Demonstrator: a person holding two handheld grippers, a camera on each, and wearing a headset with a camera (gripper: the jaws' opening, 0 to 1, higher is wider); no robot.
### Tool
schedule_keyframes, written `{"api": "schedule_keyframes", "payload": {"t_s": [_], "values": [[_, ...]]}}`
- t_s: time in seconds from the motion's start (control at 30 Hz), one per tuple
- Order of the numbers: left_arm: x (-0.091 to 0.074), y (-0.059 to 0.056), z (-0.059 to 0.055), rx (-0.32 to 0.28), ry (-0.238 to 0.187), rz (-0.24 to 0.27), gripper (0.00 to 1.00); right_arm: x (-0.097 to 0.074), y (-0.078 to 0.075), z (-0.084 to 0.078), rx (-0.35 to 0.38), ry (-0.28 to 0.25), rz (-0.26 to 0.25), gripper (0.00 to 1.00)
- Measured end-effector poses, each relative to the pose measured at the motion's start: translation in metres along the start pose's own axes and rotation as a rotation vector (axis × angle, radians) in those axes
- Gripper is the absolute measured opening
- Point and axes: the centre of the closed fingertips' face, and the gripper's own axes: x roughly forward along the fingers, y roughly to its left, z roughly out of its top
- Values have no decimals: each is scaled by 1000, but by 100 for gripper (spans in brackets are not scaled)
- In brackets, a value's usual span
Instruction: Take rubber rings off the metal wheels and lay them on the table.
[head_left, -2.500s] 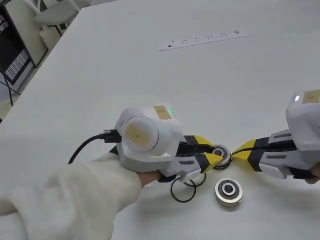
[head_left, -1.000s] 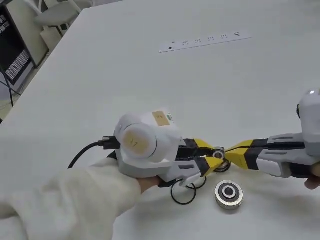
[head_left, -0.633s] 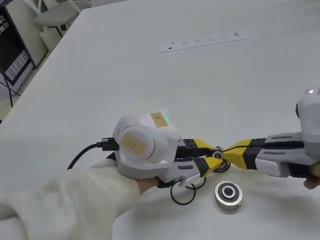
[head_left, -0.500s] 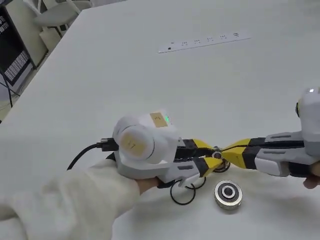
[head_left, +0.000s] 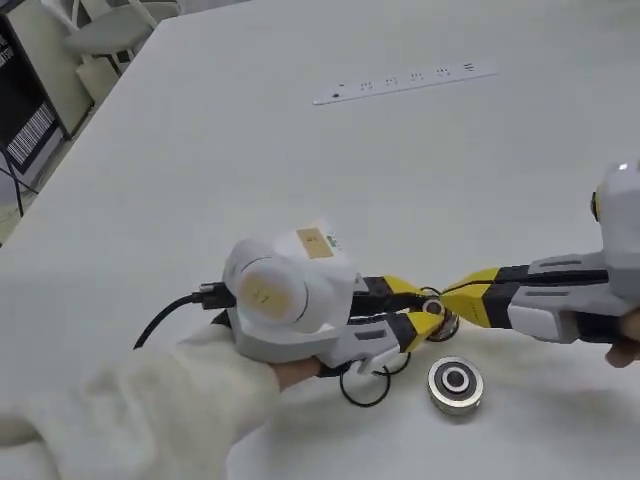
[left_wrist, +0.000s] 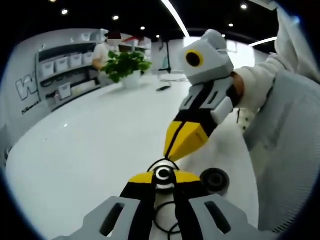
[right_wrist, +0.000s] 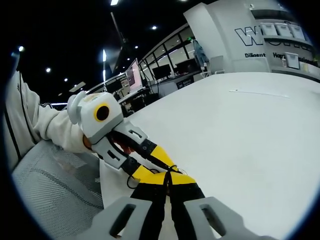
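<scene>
Rubber ring (head_left: 429, 293) in right gripper (head_left: 449, 297), metal wheel (left_wrist: 164, 174) in left gripper (head_left: 428, 306)

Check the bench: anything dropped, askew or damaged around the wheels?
Nothing stands out. The left gripper clamps one metal wheel, and the right gripper pinches its rubber ring, stretched partly off as expected. Loose rings lie flat on the table beside a second wheel resting flat.
</scene>
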Motion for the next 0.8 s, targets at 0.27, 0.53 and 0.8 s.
{"api": "schedule_keyframes", "payload": {"t_s": [0.27,0.53,0.8], "values": [[-7,-3,4,19,-5,-18,21,-1,0,-2,17,8,7,0],[-18,-4,25,-6,-61,-33,31,-5,-4,2,20,-1,-5,0],[-37,10,42,-18,-109,-6,39,-14,-8,10,30,-26,-21,0]]}}
